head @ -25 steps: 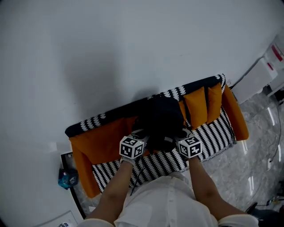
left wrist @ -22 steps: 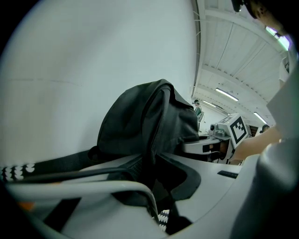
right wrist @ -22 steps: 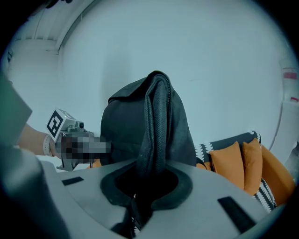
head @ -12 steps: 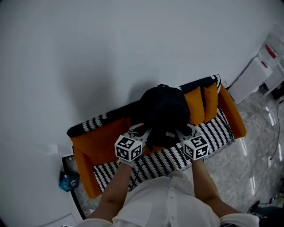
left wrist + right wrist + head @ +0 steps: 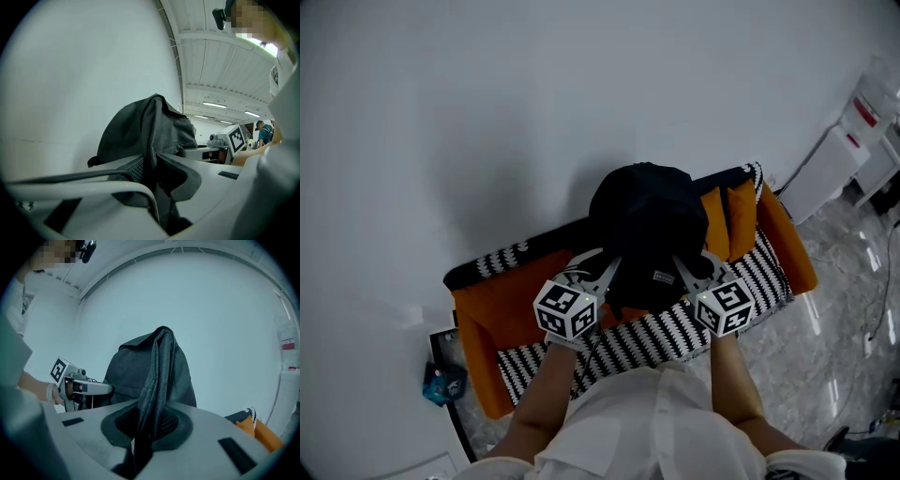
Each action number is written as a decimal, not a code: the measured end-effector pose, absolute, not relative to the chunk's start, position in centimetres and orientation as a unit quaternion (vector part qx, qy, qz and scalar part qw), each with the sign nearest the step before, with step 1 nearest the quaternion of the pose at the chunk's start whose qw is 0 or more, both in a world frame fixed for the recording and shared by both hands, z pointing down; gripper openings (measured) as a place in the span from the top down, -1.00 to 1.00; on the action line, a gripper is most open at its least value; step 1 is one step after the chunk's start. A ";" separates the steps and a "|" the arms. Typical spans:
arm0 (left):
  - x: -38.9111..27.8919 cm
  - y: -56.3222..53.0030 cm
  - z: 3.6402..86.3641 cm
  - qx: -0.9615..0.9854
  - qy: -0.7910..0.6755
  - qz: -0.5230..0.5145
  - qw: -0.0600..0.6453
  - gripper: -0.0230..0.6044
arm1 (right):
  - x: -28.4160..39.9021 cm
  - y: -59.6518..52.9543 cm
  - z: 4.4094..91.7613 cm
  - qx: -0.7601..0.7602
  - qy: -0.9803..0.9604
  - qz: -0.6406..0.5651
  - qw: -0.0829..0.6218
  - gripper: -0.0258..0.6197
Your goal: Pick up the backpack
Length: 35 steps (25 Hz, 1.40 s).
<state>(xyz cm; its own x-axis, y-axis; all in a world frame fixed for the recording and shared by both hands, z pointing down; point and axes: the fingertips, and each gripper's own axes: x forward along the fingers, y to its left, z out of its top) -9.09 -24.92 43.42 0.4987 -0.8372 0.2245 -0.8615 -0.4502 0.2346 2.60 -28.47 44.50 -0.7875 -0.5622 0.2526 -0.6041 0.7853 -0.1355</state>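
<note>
Now raises backpack (image 5: 649, 225) higher above sofa (image 5: 502, 305) than a second ago, toward its far side; keeps left gripper (image 5: 602, 267) and right gripper (image 5: 686, 269) pinched nearly shut on straps (image 5: 157, 380); looks all but picked up

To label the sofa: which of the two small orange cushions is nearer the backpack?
The left cushion, right beside the black backpack; the other cushion stands nearer the end of the sofa.
</note>
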 end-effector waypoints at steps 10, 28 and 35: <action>-9.1 -25.2 42.3 0.855 -0.496 0.029 0.149 0.69 | 2.6 -28.7 43.2 0.311 -0.941 0.099 0.088 0.76; -9.0 -25.0 42.4 0.856 -0.494 0.026 0.154 0.69 | 2.6 -28.9 43.4 0.308 -0.942 0.096 0.093 0.76; -9.1 -25.1 42.6 0.854 -0.495 0.028 0.156 0.69 | 2.5 -29.1 43.8 0.308 -0.942 0.099 0.092 0.76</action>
<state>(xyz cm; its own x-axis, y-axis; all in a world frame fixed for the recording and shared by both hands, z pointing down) -9.06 -25.08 42.65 0.5081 -0.8373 0.2018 -0.8545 -0.4608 0.2396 2.51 -29.06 43.77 -0.7939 -0.5614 0.2338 -0.5977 0.7911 -0.1299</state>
